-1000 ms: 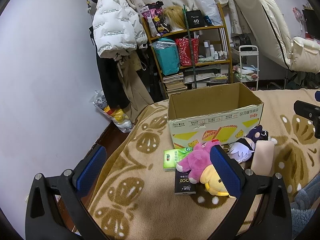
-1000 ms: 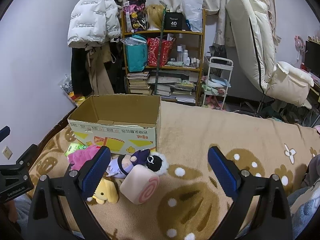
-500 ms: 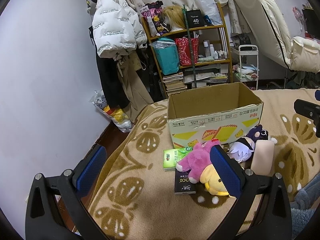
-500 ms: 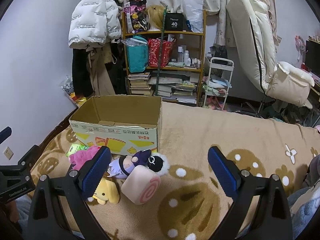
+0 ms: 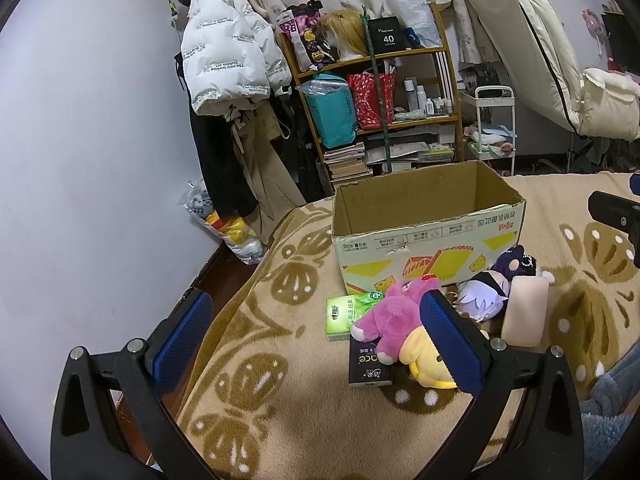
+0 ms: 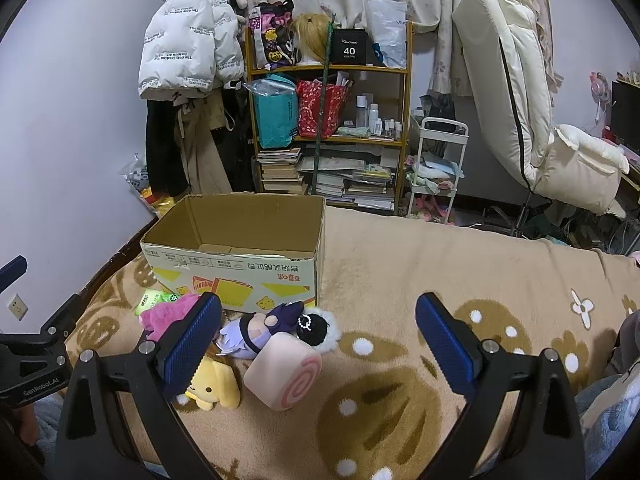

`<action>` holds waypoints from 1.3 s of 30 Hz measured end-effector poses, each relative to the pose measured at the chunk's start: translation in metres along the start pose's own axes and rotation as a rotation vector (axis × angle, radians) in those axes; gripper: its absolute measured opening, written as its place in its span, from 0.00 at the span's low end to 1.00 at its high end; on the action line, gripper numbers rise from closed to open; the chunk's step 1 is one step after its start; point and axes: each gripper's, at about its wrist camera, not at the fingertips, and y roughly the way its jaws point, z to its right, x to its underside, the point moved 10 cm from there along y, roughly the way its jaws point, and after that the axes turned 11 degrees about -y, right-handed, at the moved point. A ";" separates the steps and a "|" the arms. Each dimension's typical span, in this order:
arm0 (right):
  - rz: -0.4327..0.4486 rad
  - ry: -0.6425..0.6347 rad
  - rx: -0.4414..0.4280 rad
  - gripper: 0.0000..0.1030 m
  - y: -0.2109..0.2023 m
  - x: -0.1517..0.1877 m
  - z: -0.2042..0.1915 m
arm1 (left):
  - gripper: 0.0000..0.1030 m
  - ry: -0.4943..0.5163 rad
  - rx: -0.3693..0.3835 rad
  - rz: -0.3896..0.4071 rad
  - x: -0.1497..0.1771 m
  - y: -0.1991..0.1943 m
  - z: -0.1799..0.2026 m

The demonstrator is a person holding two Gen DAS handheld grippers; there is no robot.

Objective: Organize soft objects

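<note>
Left hand-held gripper (image 5: 316,334): hovering above the bed with its blue pads spread wide, gripping nothing; its right pad is overlapping the pink and yellow plushies in the left wrist view.
Right hand-held gripper (image 6: 318,338): also hanging over the bed, jaws wide apart and empty, the toy pile sitting by its left pad.
Cardboard box (image 5: 428,236): standing open-topped on the brown patterned blanket (image 6: 420,288), towards the bed's far left corner; nothing is showing inside it.
Pink plush (image 5: 390,316): lying just in front of the box, leaning on the yellow plush (image 6: 218,384).
Purple-haired doll (image 6: 250,332): lying against the box's front wall, touching the pink swirl-roll cushion (image 6: 284,372).
Swirl-roll cushion: resting on its side, spiral end facing the right wrist camera, nearest the bed's middle.
Green tissue pack (image 5: 346,314): lying flat beside the pink plush, on its left.
Black carton (image 5: 368,364): lying flat, partly under the pink plush.
Shelf (image 6: 328,120): standing beyond the bed's far edge, crowded with bags and books.
</note>
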 end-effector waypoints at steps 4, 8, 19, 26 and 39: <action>0.000 -0.001 0.000 0.99 0.000 0.000 0.000 | 0.99 0.000 -0.001 0.001 0.000 0.000 0.000; 0.000 0.000 -0.001 0.99 0.000 0.000 0.000 | 0.99 0.002 -0.002 0.001 0.000 0.000 0.002; -0.003 -0.001 -0.002 0.99 0.000 0.001 0.000 | 0.99 0.001 -0.002 0.001 0.000 0.000 0.002; -0.004 -0.001 -0.003 0.99 0.000 0.001 0.000 | 0.99 0.004 0.000 0.001 0.001 0.001 0.003; -0.016 -0.001 -0.005 0.99 0.002 0.006 -0.003 | 0.99 0.020 0.001 -0.007 0.006 0.001 0.005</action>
